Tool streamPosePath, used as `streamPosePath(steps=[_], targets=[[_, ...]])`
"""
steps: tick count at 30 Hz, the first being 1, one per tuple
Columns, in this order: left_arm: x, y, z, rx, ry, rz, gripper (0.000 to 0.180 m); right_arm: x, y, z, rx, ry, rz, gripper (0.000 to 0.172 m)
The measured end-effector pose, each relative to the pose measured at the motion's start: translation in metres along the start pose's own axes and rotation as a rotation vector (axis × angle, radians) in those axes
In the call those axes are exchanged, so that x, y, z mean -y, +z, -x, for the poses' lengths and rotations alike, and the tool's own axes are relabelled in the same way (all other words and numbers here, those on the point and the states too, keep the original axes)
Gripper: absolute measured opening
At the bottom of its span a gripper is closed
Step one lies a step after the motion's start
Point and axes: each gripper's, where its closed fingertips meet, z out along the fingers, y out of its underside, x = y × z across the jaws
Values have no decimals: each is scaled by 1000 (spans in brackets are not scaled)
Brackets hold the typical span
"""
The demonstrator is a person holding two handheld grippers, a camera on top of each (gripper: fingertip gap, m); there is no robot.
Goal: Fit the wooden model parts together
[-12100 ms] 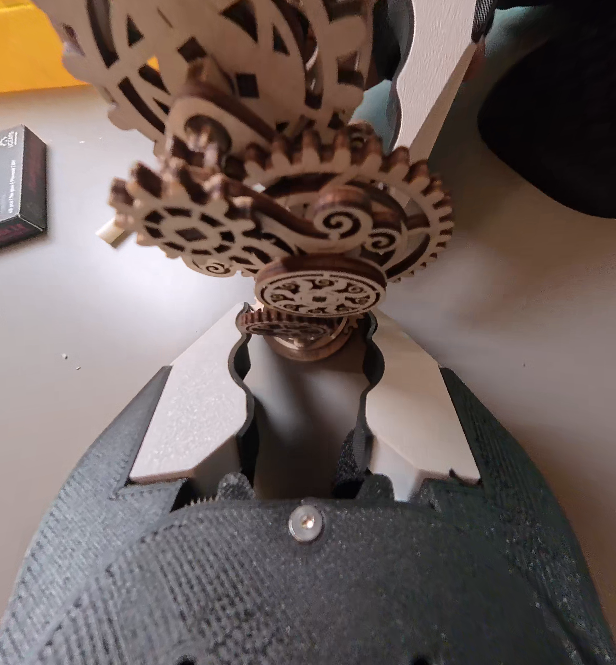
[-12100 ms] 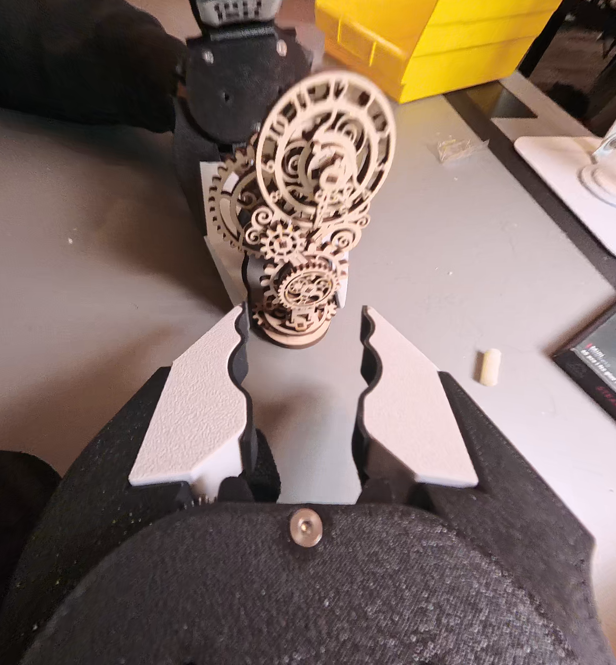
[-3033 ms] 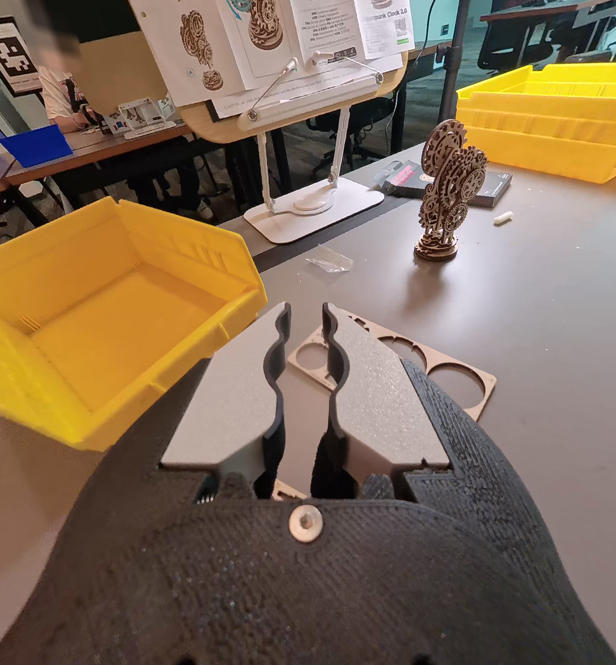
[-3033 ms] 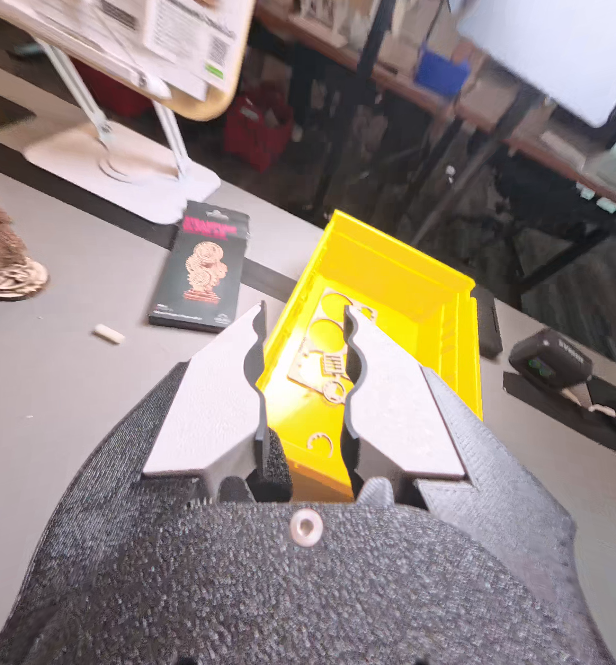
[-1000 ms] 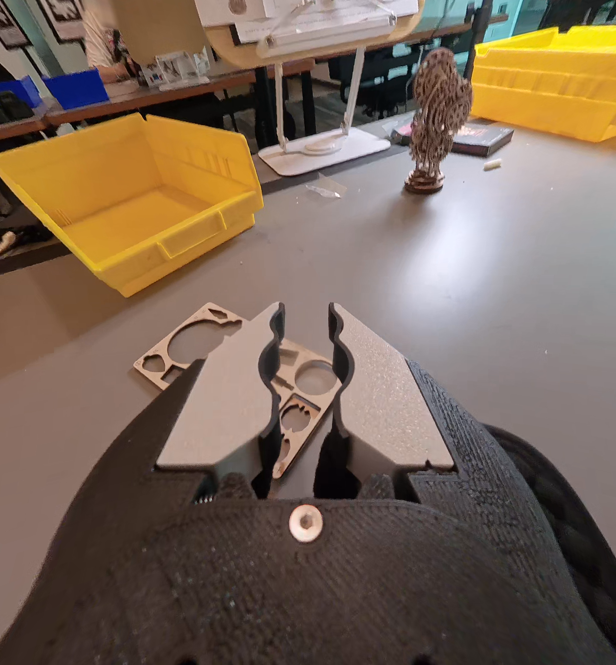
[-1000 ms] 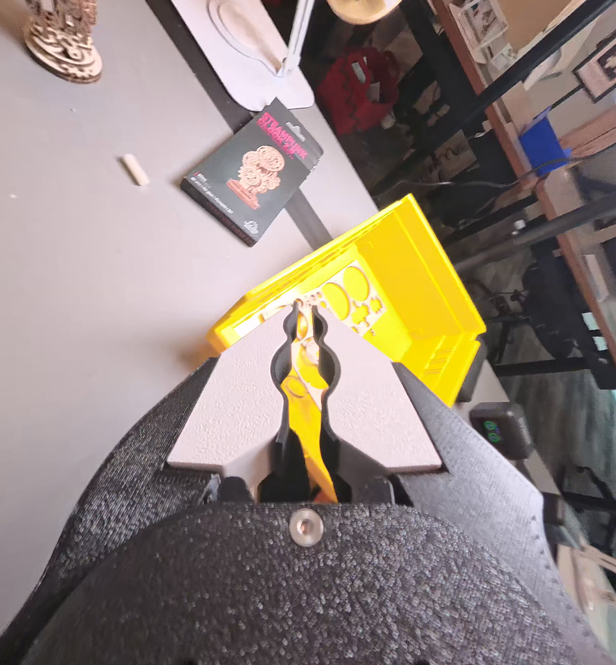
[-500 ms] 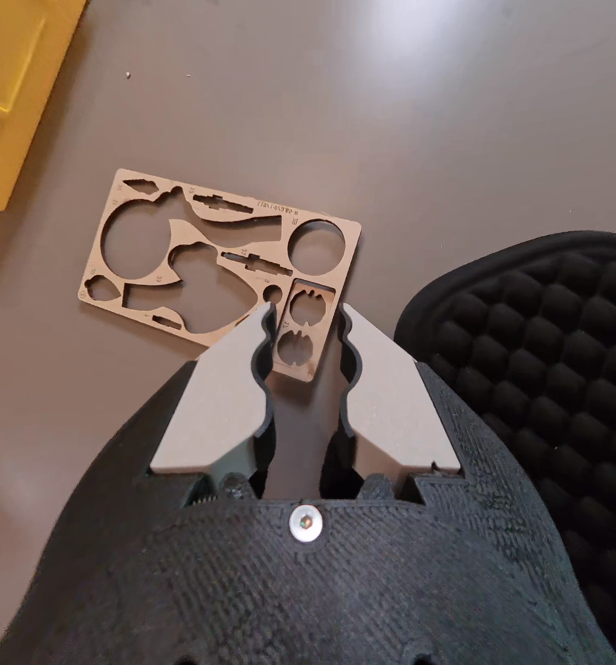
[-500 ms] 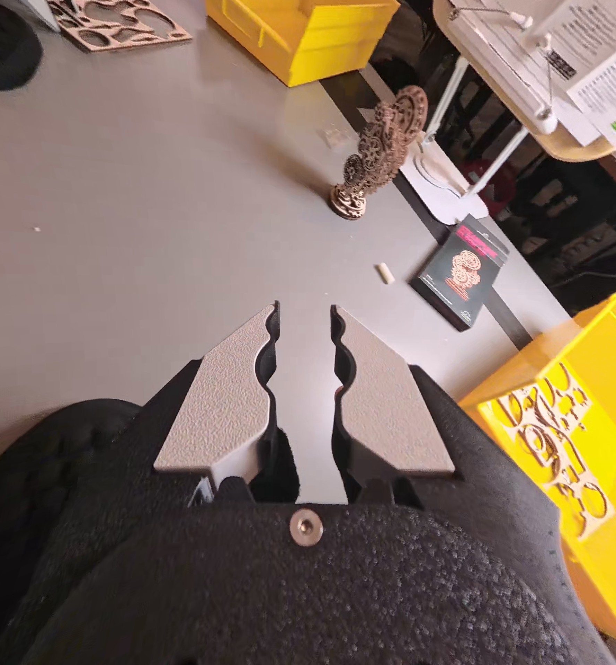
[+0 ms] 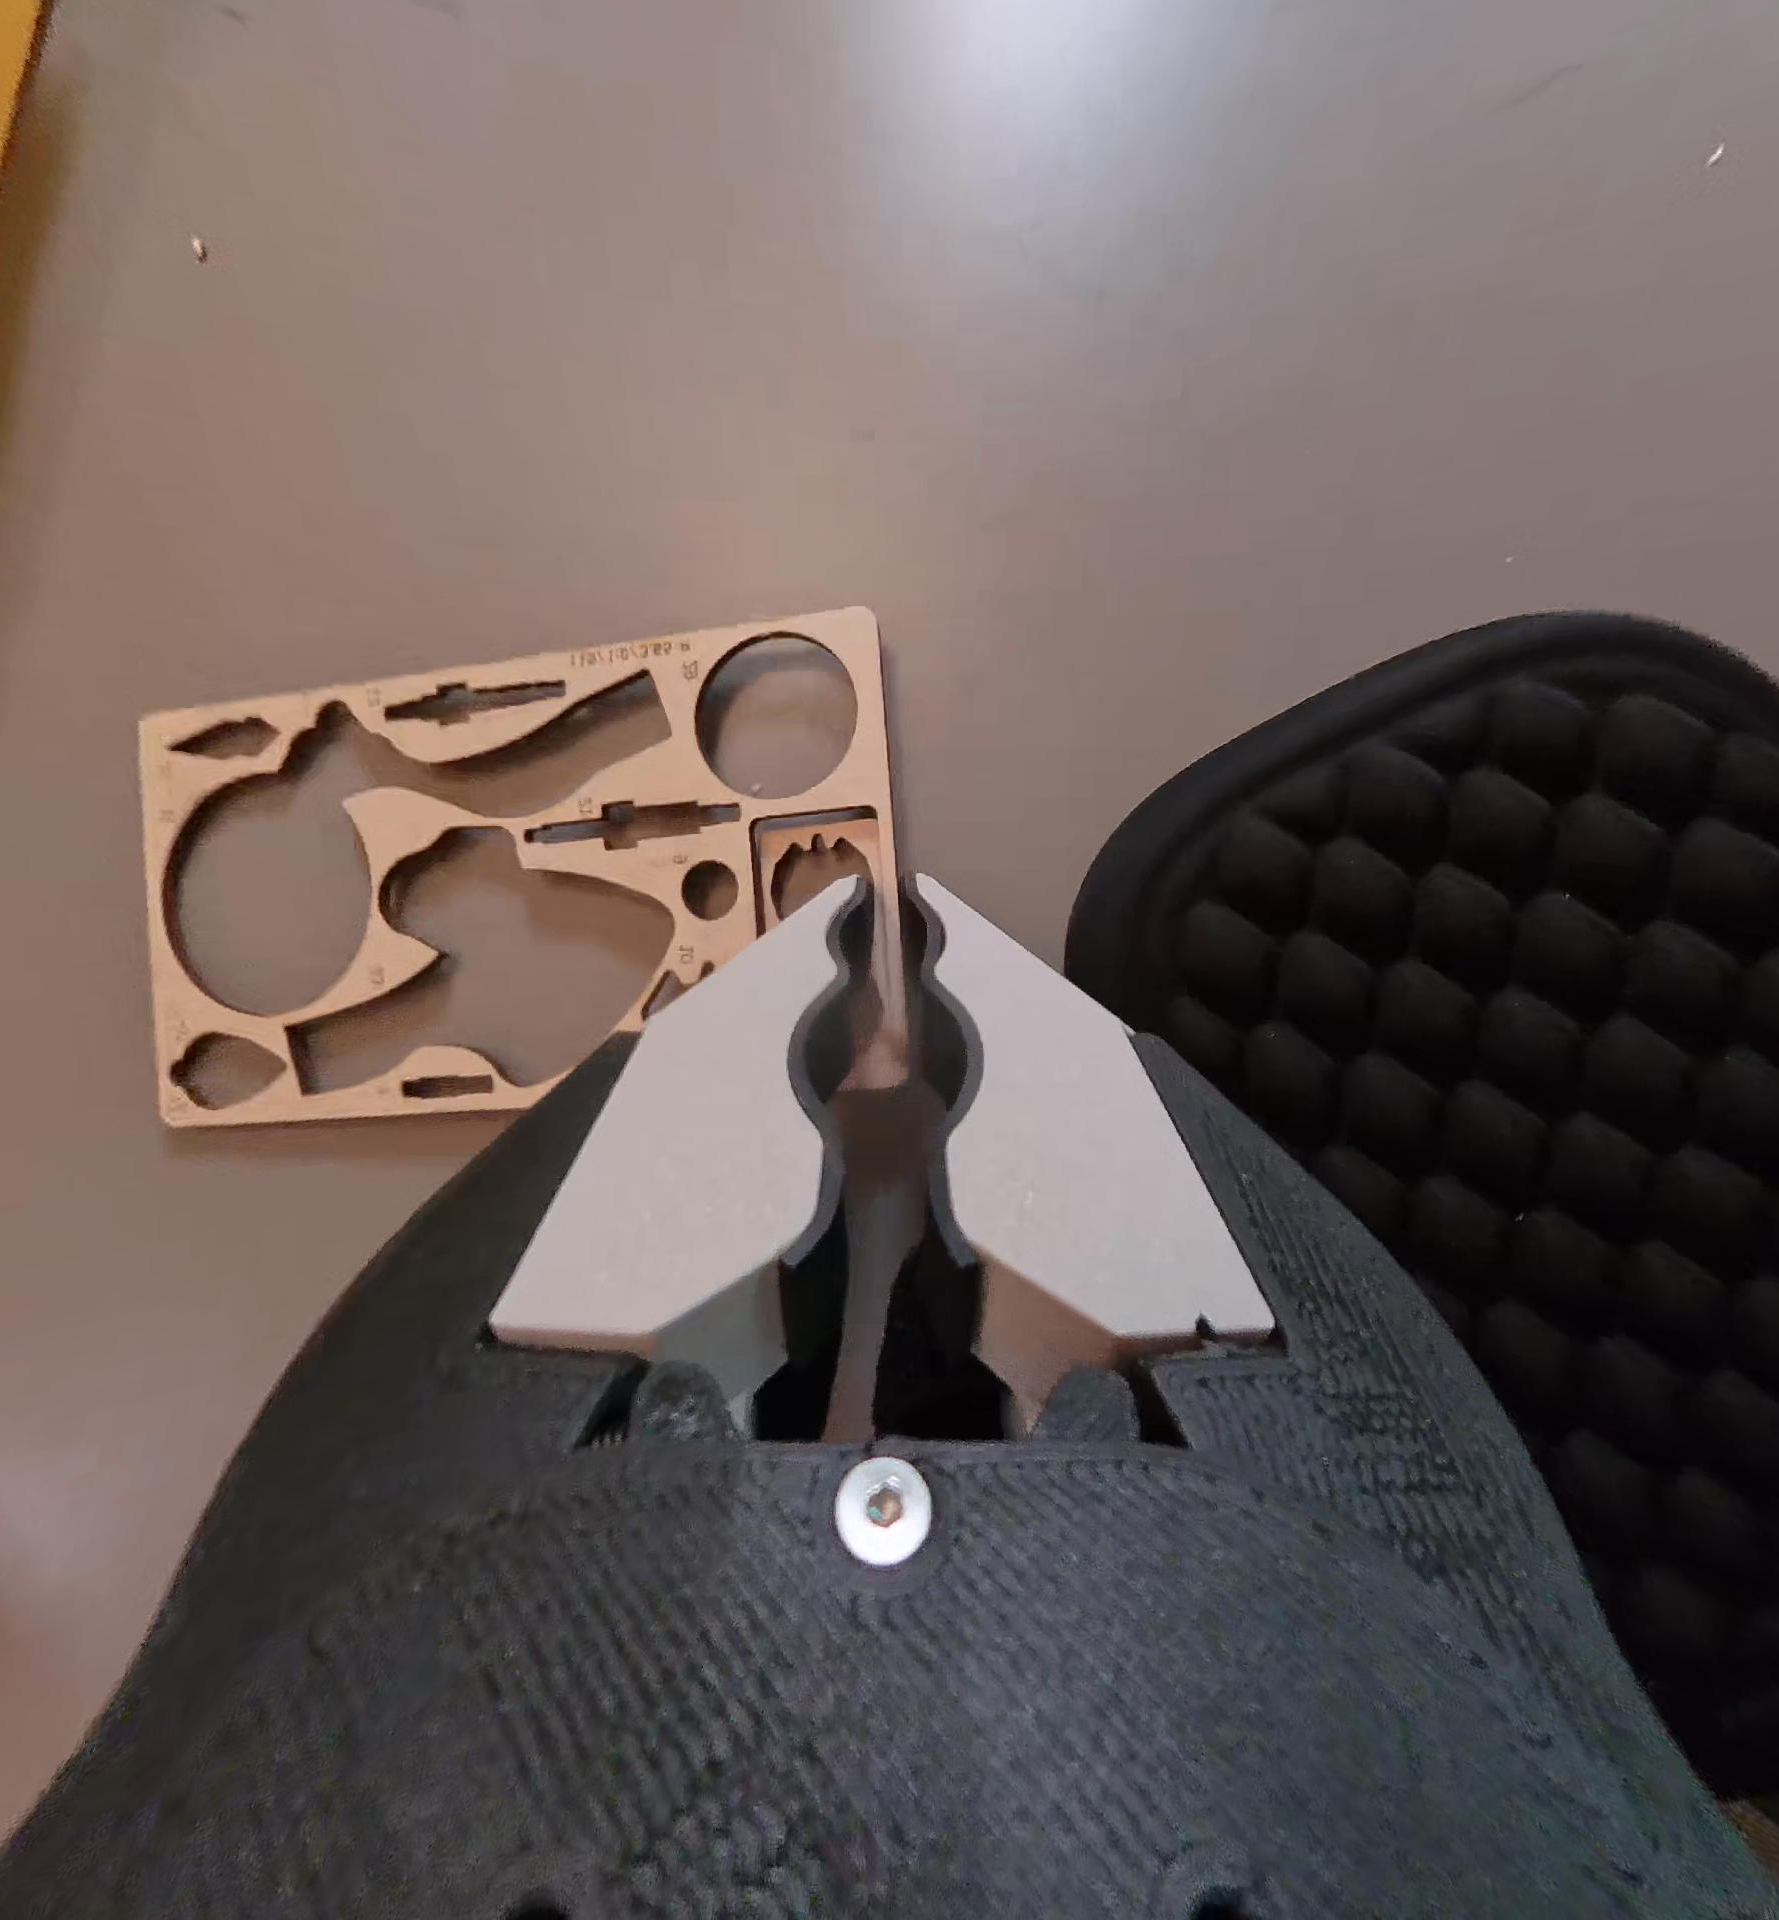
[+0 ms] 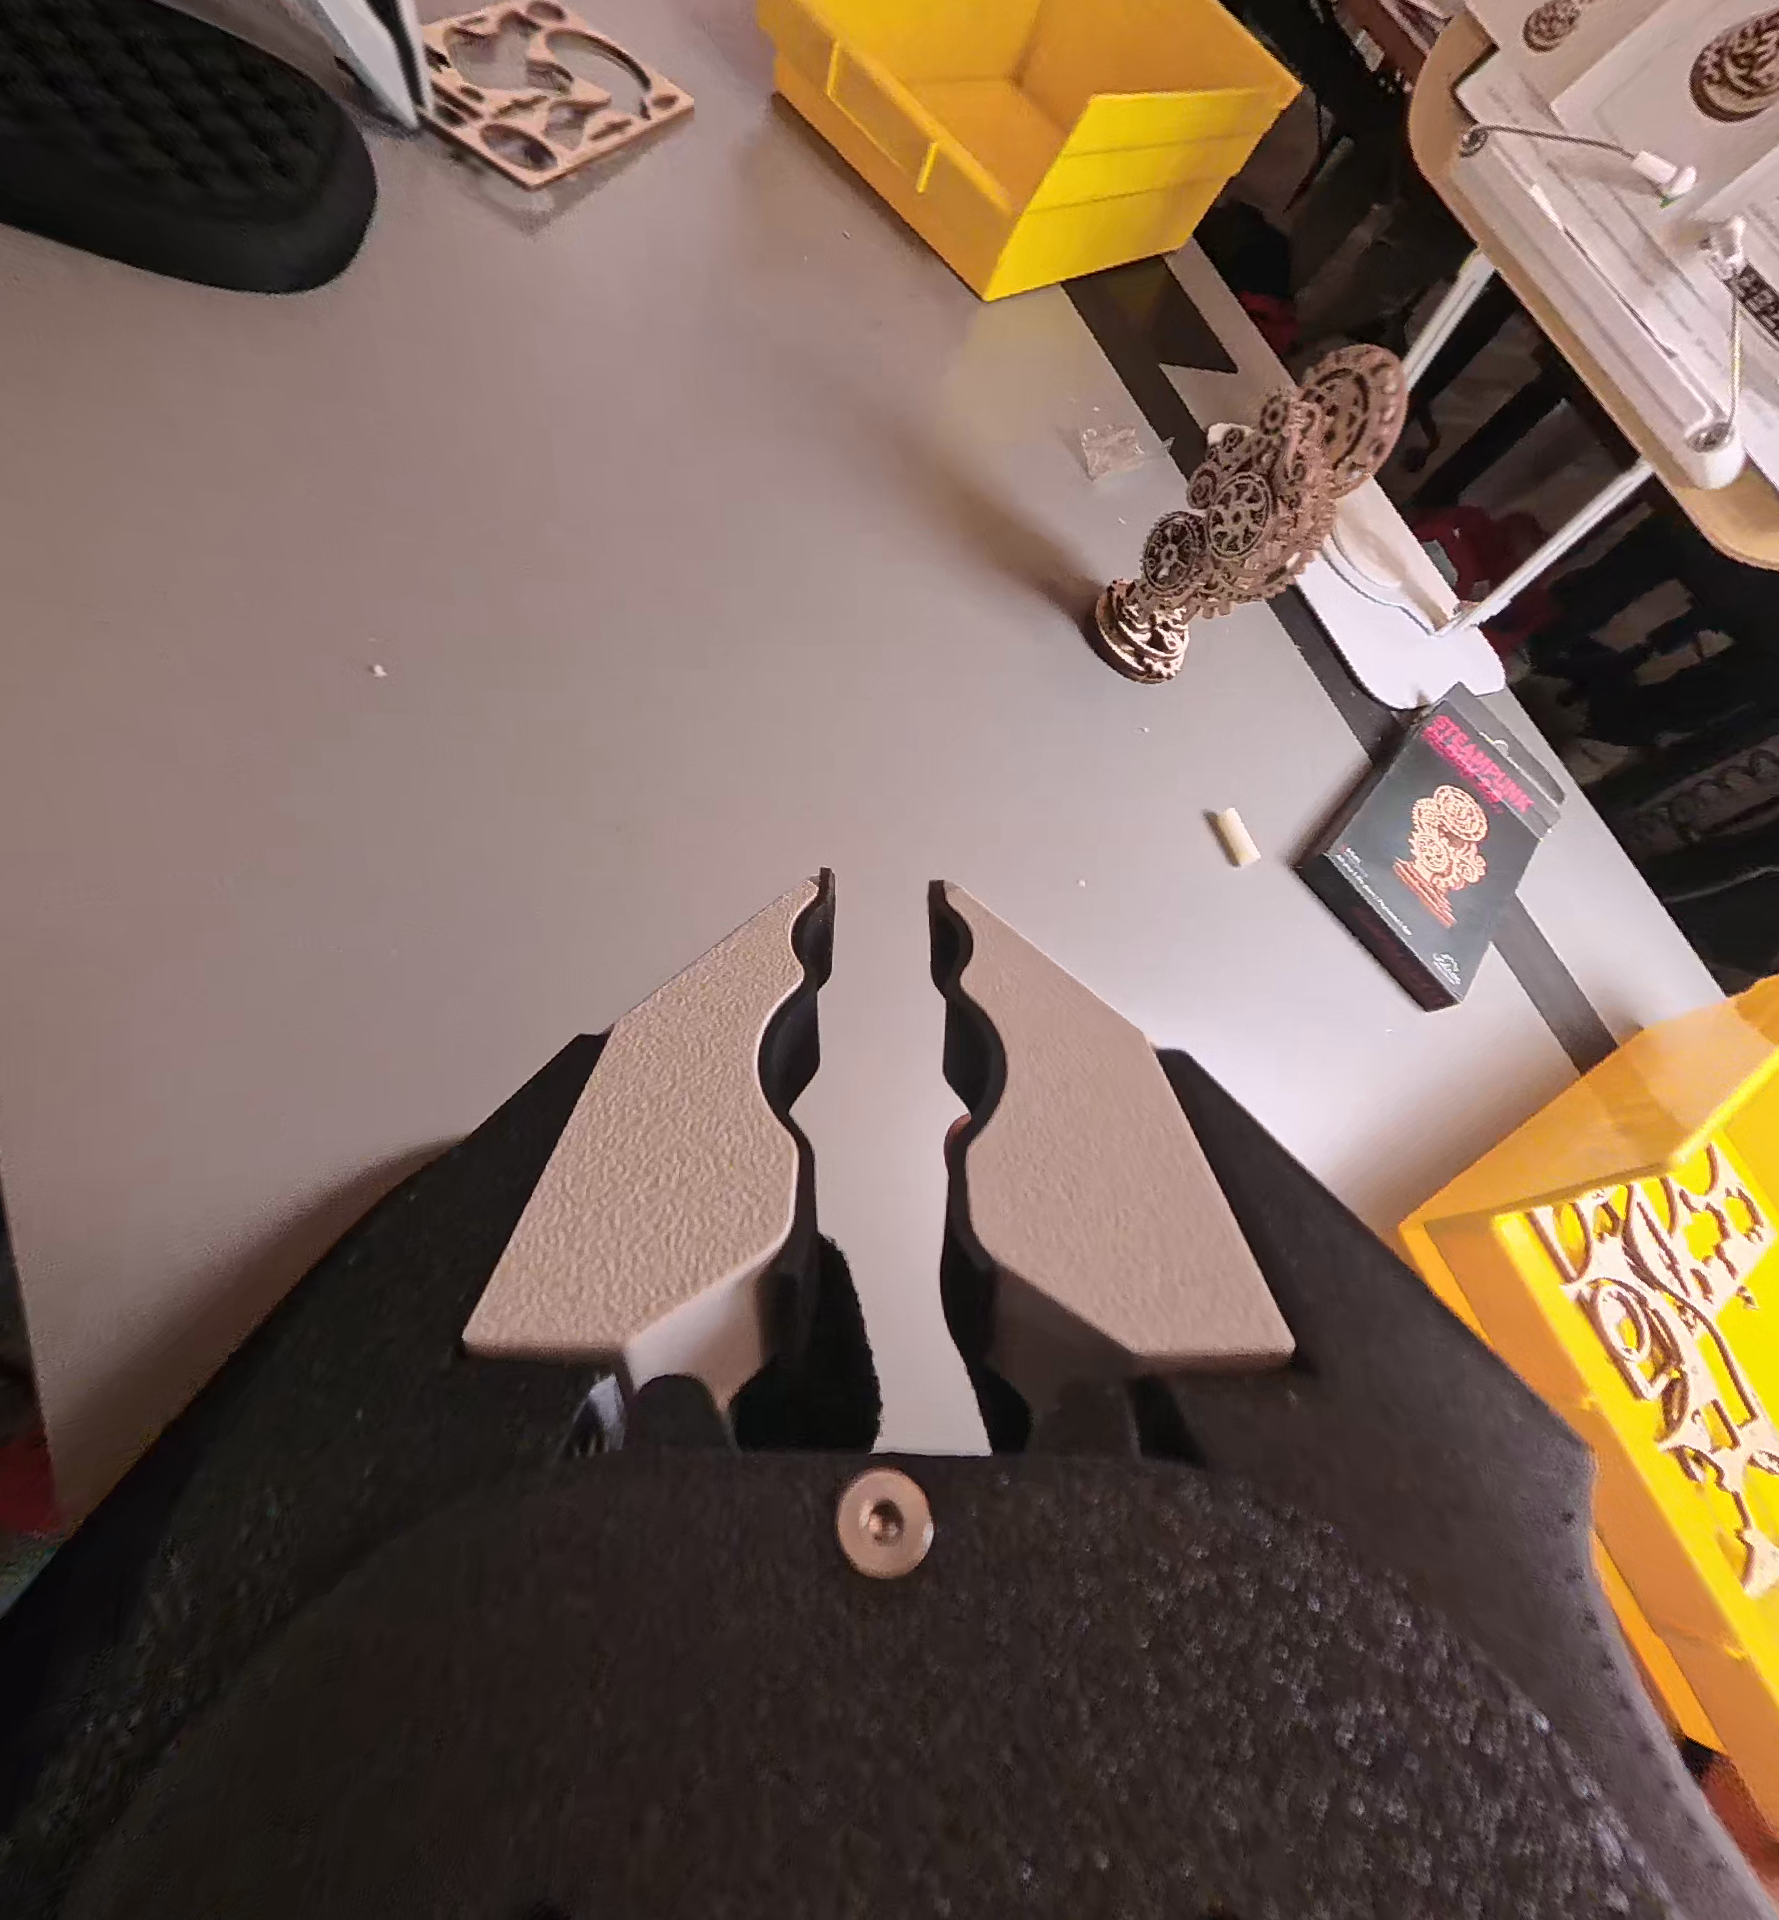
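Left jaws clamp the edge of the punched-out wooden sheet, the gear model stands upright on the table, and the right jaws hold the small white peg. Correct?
Not quite. The right wrist view shows the right gripper with jaws apart and nothing between them; the small white peg lies on the table beside the black box. The rest holds: wooden sheet clamped, gear model upright.

Wooden sheet (image 9: 511, 894) lower right corner hidden behind left gripper (image 9: 885, 894) fingers. Yellow bin (image 10: 1695, 1299) at table's right edge cut off by frame. Black pad (image 9: 1487, 1039) cropped right.
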Motion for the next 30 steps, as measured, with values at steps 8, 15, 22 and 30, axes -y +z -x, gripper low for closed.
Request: streamPosePath(steps=[8, 15, 22, 30], targets=[[60, -35, -36, 31, 149, -232, 1, 30, 7, 33, 41, -44, -74, 14], [131, -31, -86, 27, 335, -364, 1, 88, 59, 58, 44, -42, -182, 18], [206, -6, -173, -40, 556, -544, 0, 98, 101, 55, 327, 719, -225, 38], [232, -10, -186, -205, 332, -719, 37, 60, 54, 5, 307, 945, -303, 0]])
